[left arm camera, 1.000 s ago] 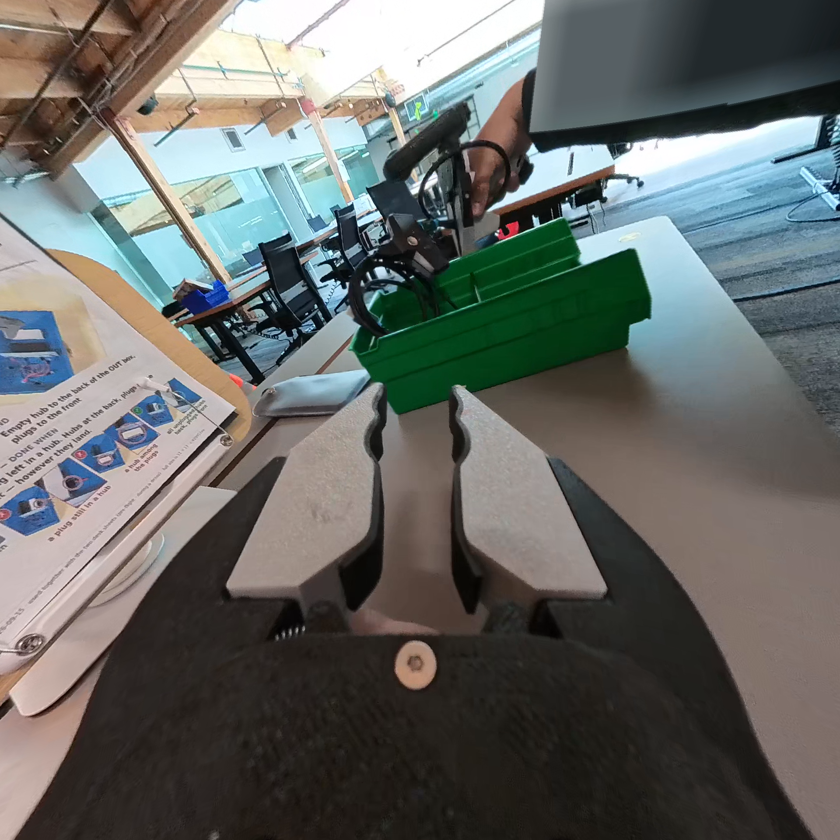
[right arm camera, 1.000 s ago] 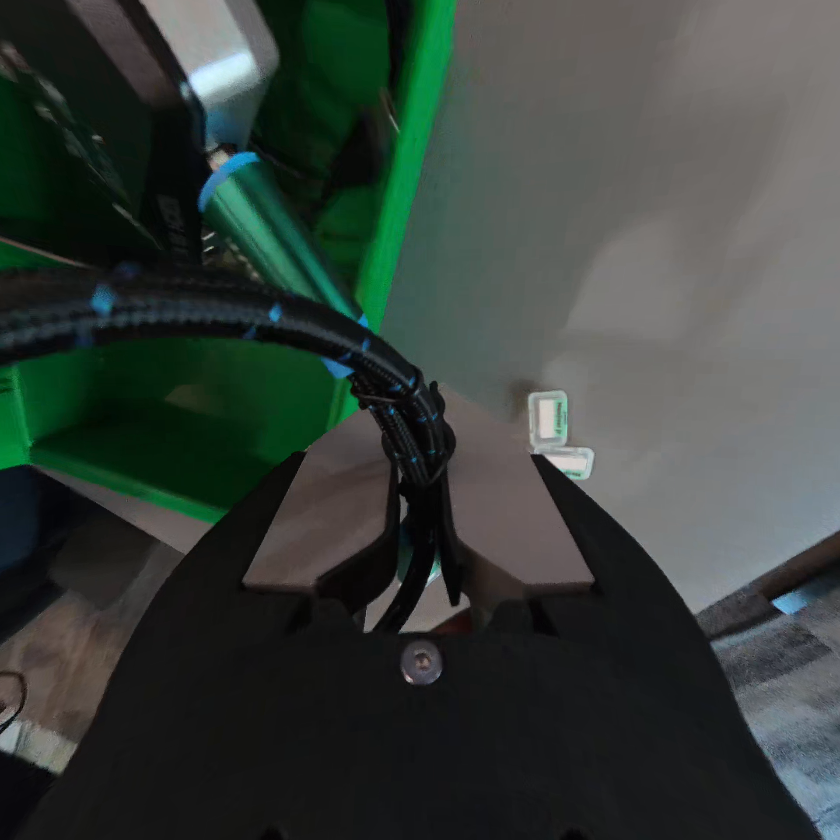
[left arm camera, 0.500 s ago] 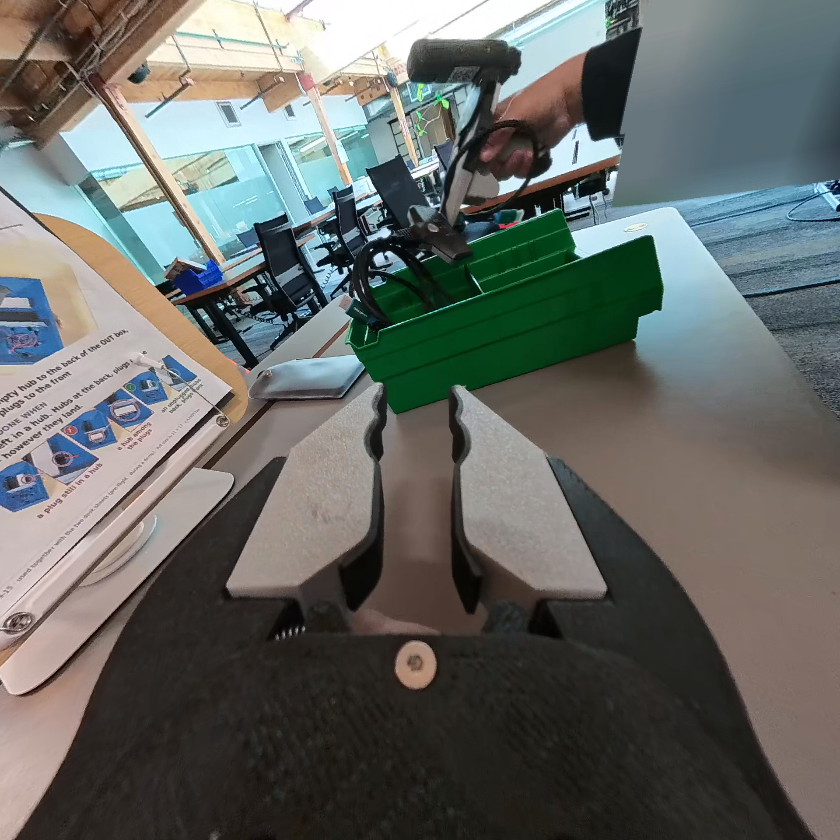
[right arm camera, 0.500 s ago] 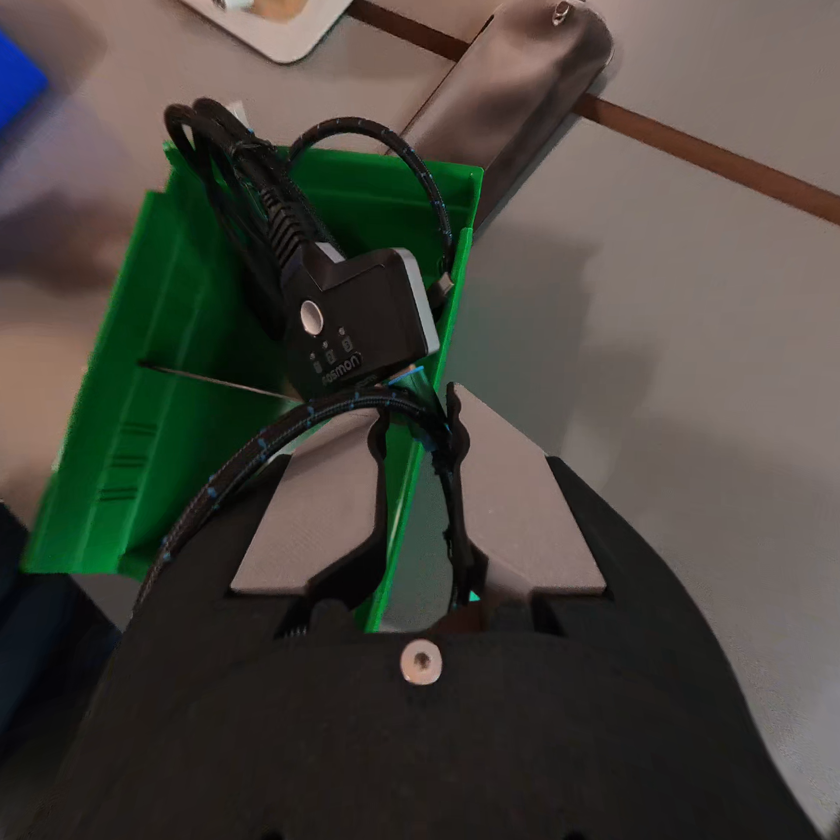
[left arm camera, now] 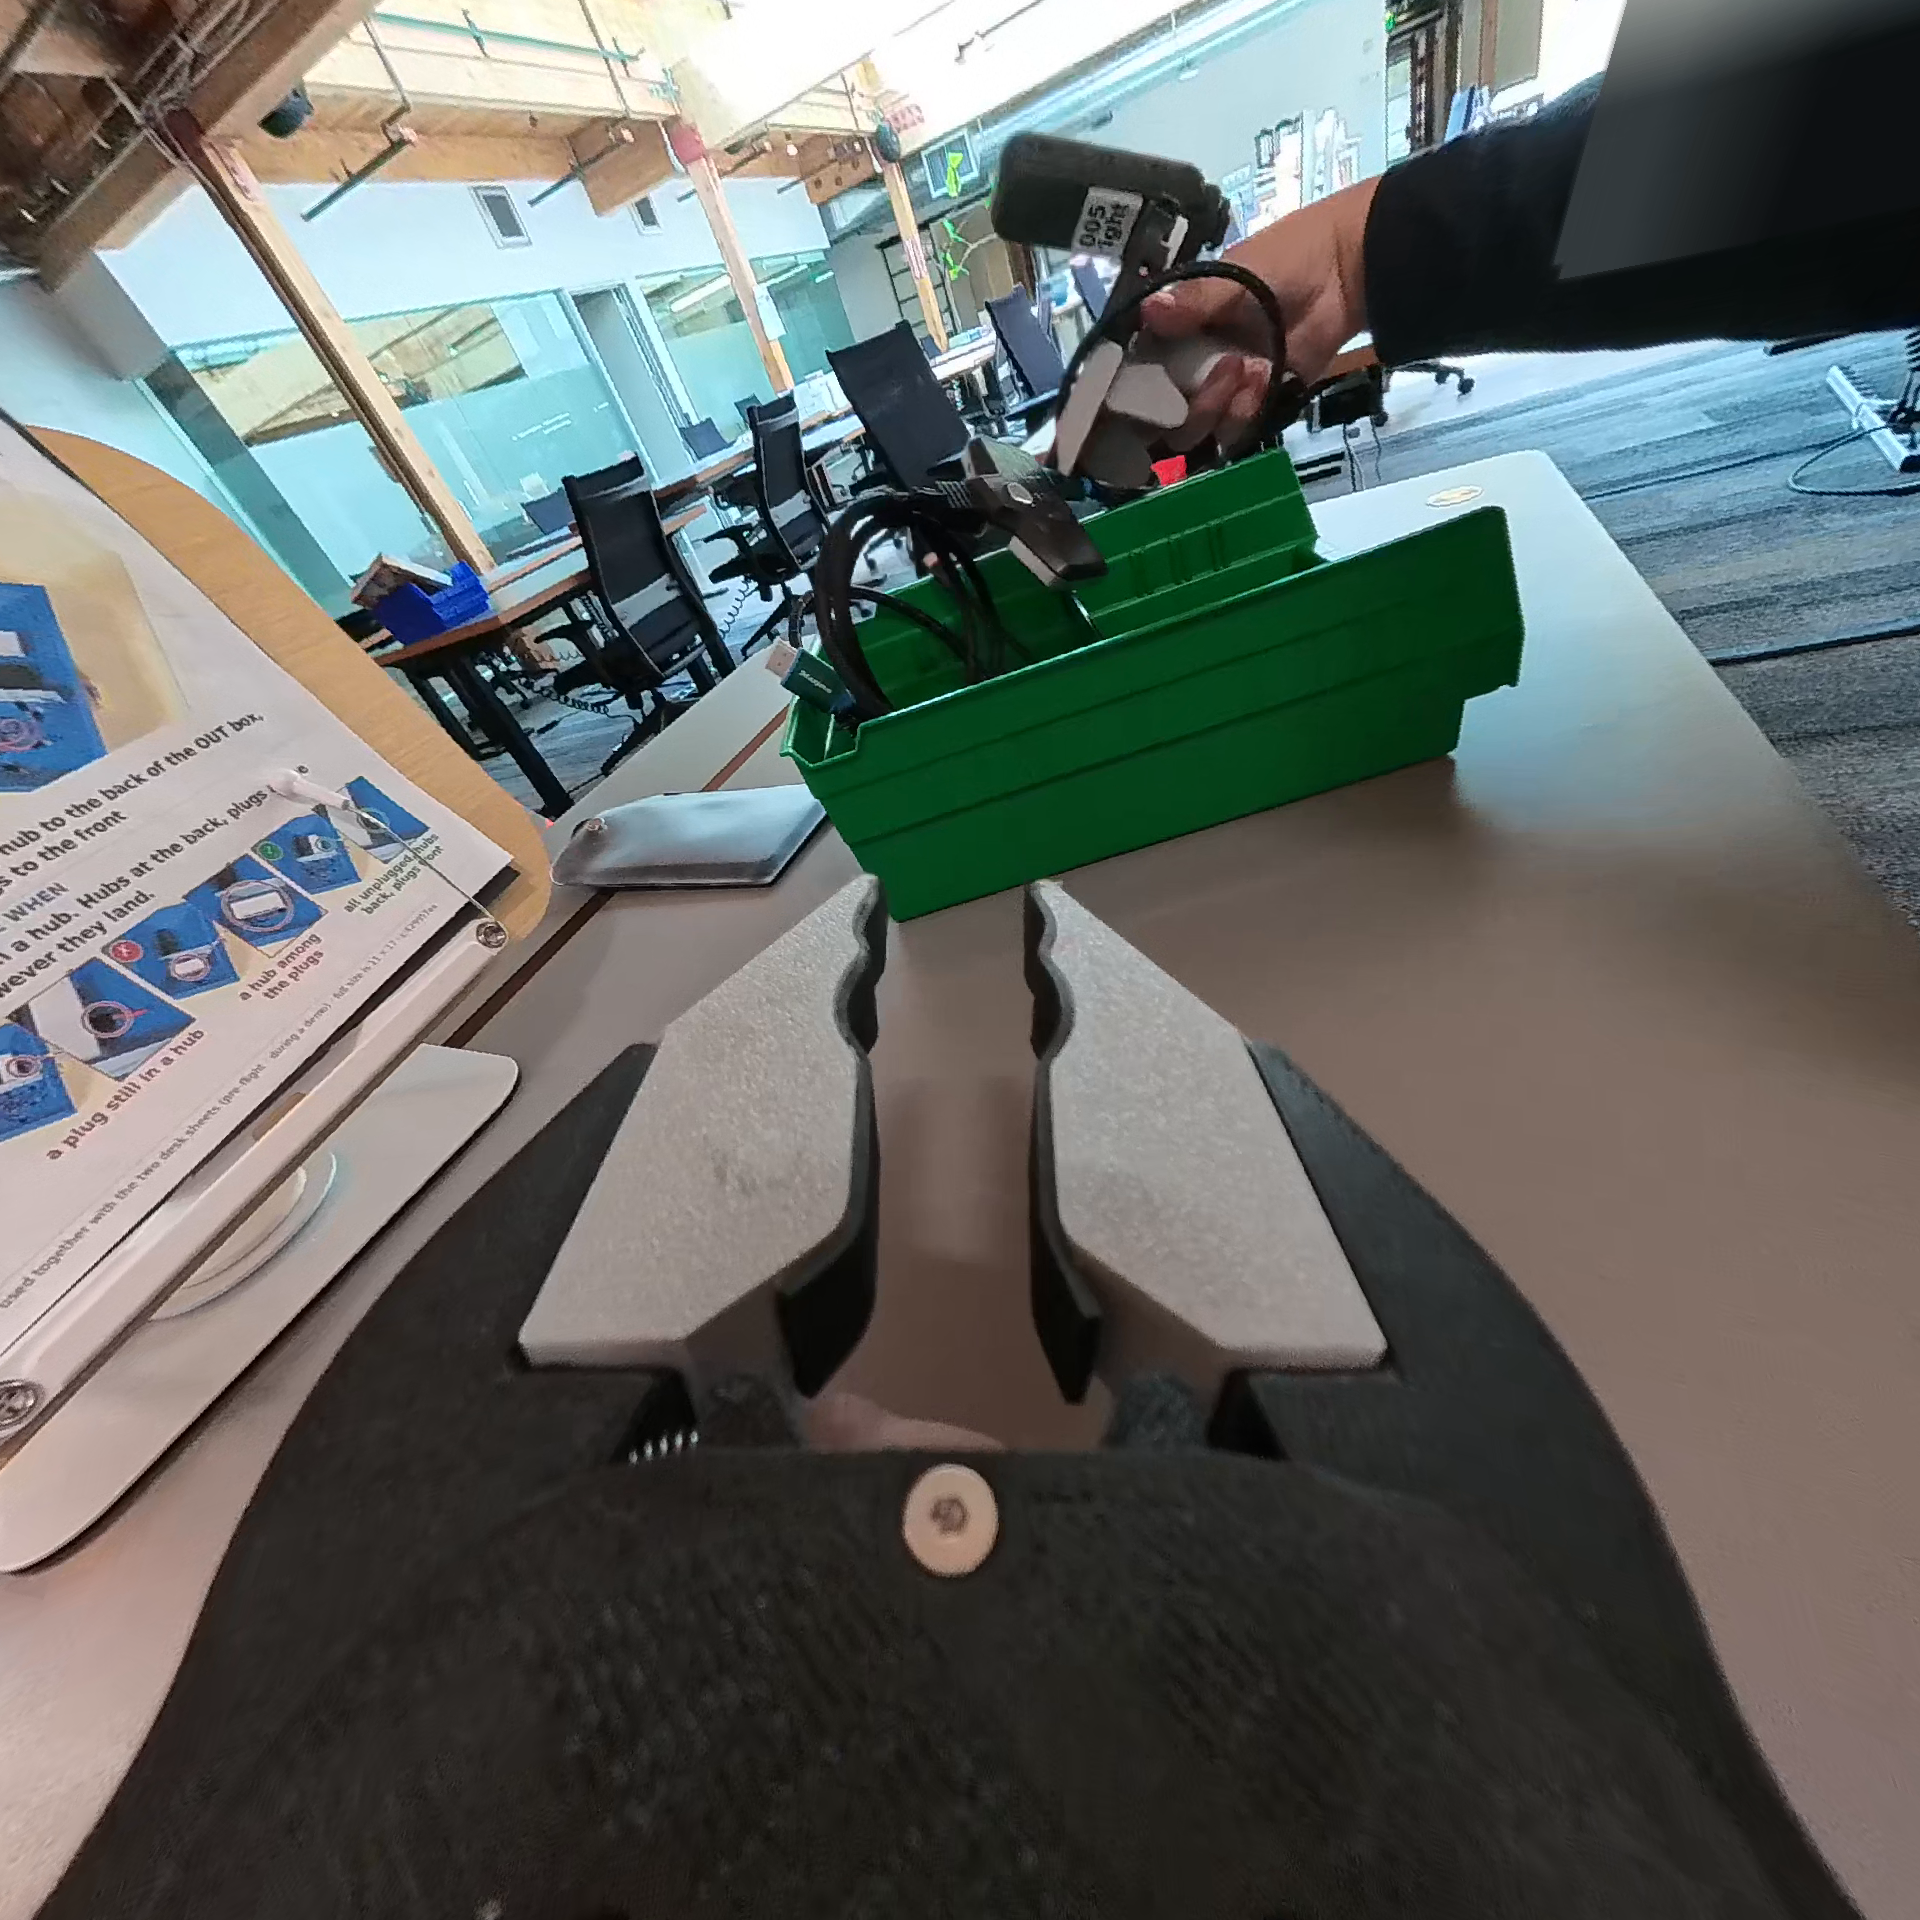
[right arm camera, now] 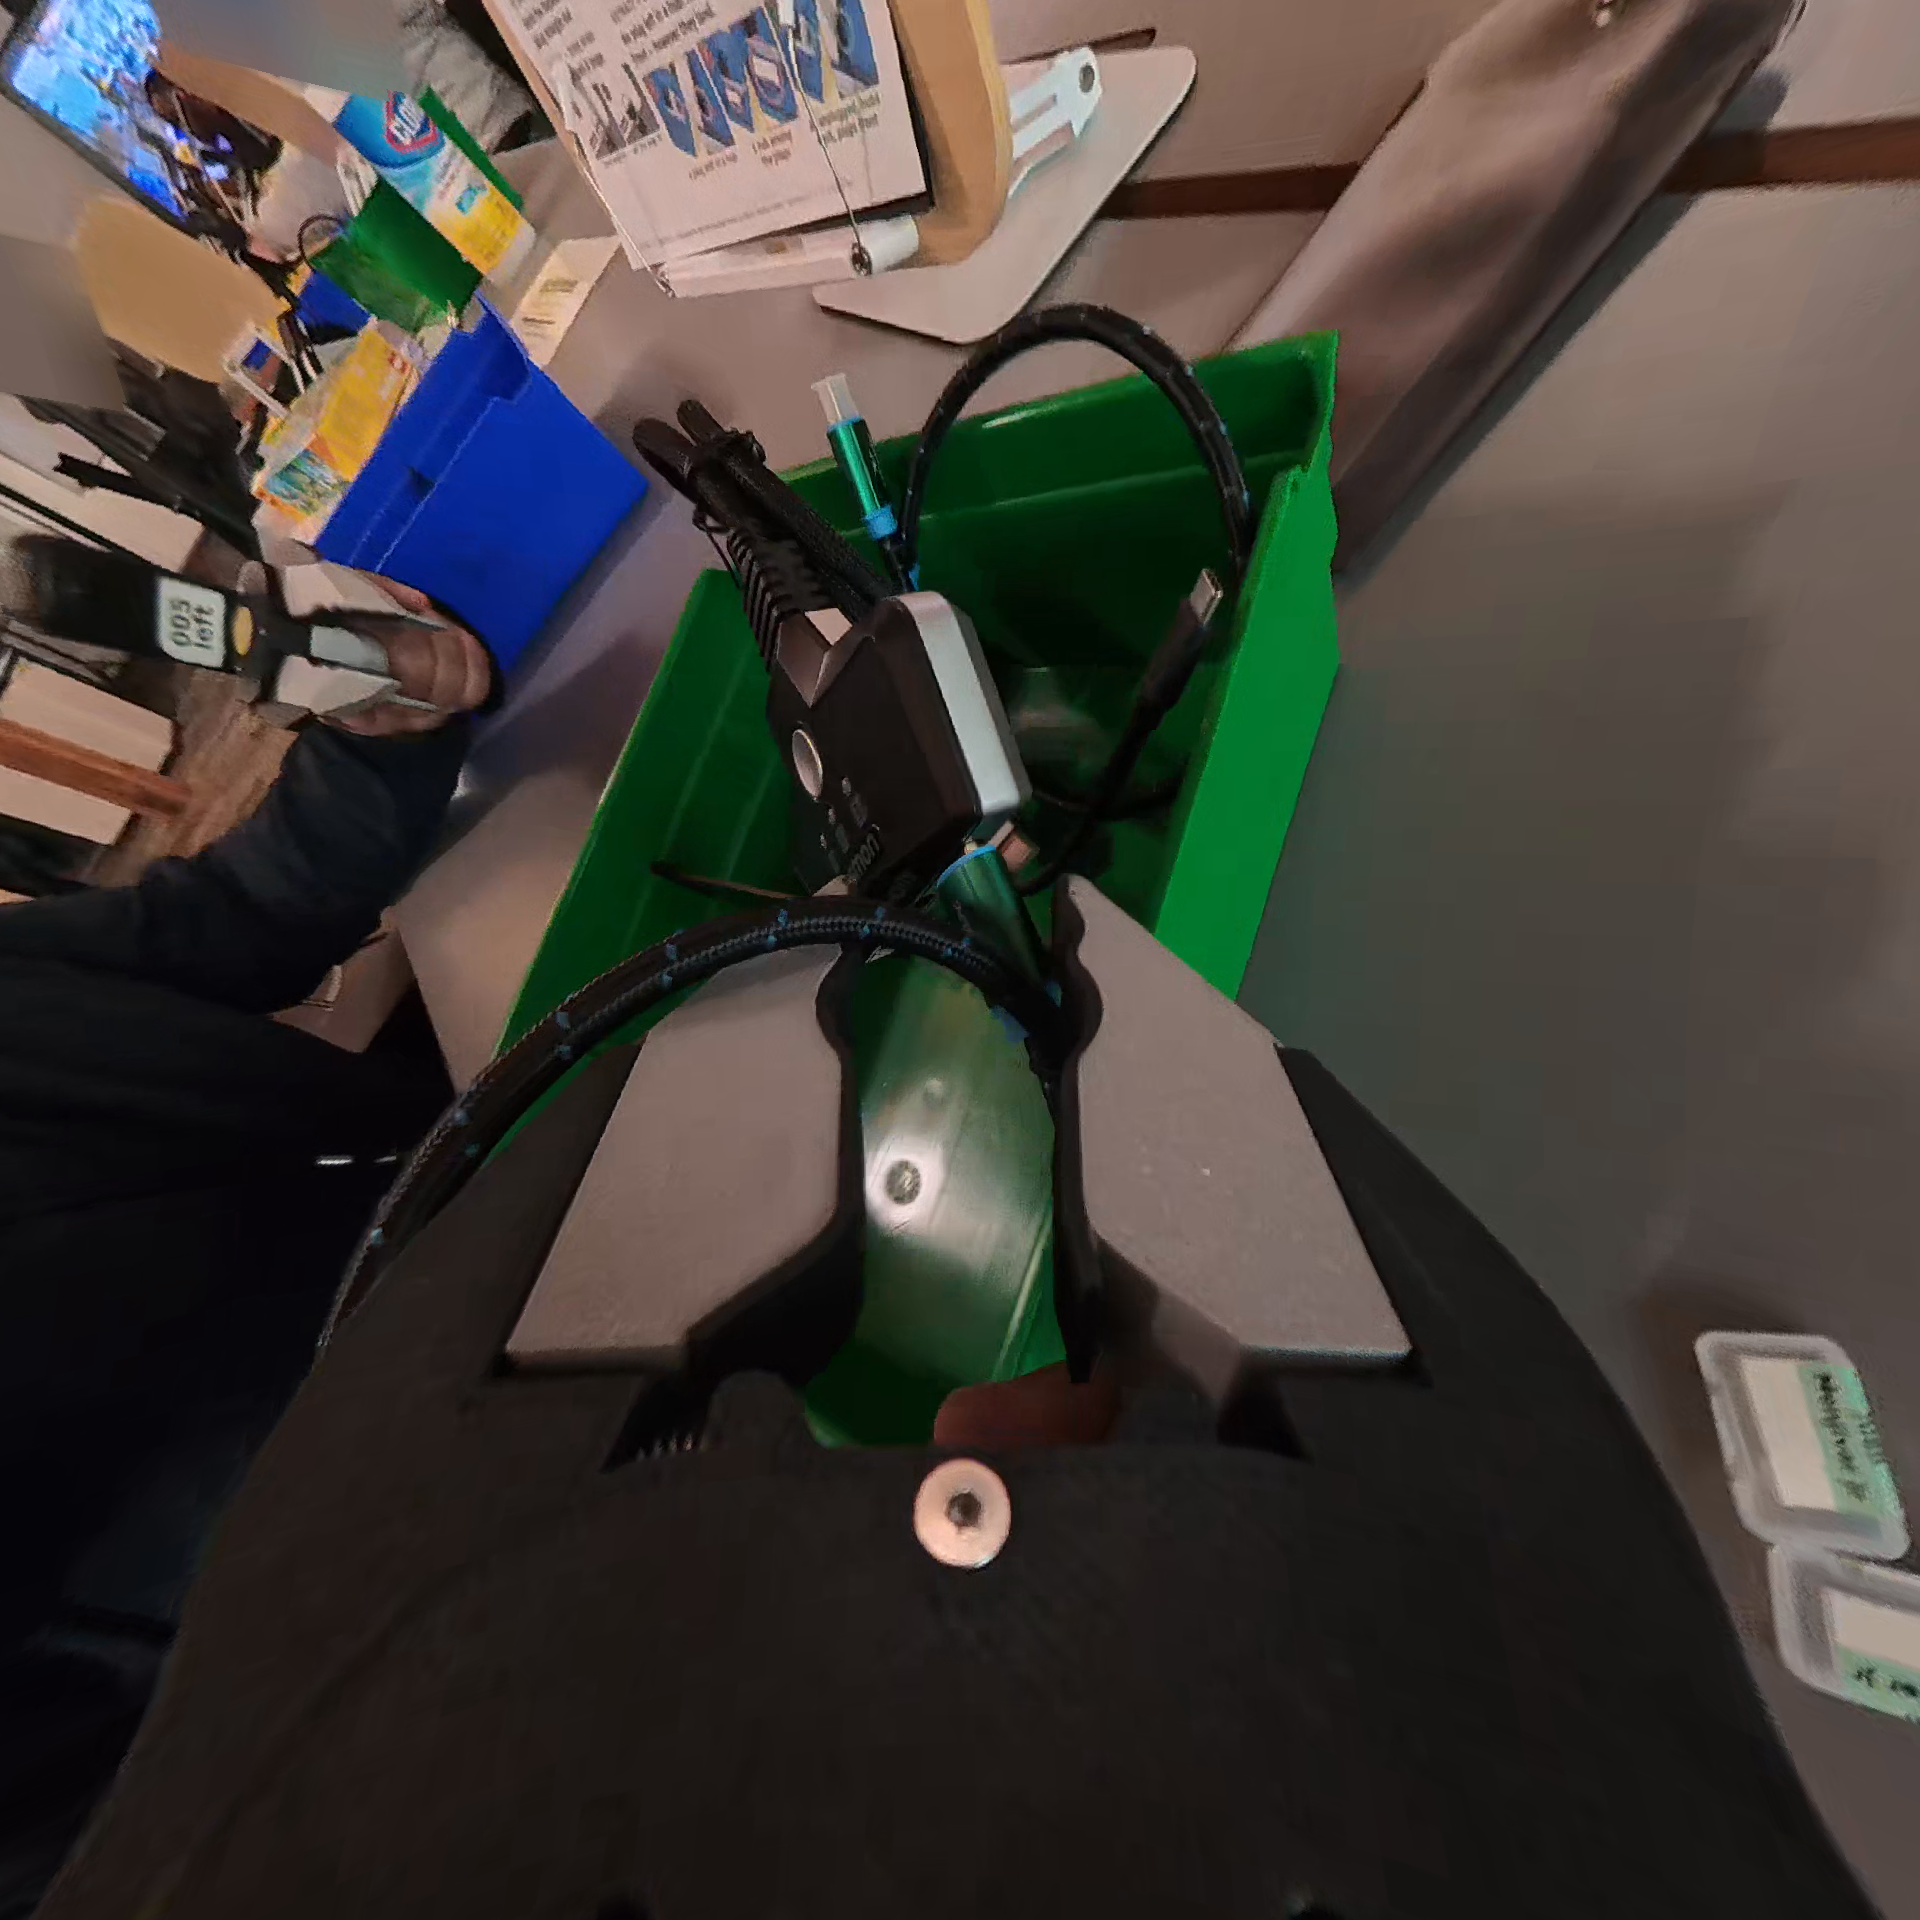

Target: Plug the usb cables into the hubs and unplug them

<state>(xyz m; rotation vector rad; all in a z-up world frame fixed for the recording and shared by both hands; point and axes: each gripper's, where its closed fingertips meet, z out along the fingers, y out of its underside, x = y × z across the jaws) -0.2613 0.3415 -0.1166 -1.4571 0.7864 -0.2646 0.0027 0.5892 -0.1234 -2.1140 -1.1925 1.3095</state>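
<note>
The left claw hangs low over the grey table. Its two fingers are apart and nothing is between them. The green bin sits on the table at 12 o'clock from it, near but not touching. A flat grey pouch lies at 11 o'clock, just beside the bin. A sign on a stand is at 9 o'clock.

The right claw is over the green bin and looks down into it. Its fingers are apart too, and the bin floor shows in the gap. A black braided cable loops across the fingertips and runs down along the inside of the right finger. The fingers do not squeeze it; it only lies on them.

At 12 o'clock from this claw, close to its tips, is a small box. It is black on top with a silver edge and sits tilted. Cables come out of it and curl around inside the bin. I cannot tell if the box rests on the bin or hangs from its cables. A green plug sticks up at the far end.

A blue bin is at 10 o'clock. Two small clear cases lie on the table at 4 o'clock.
</note>
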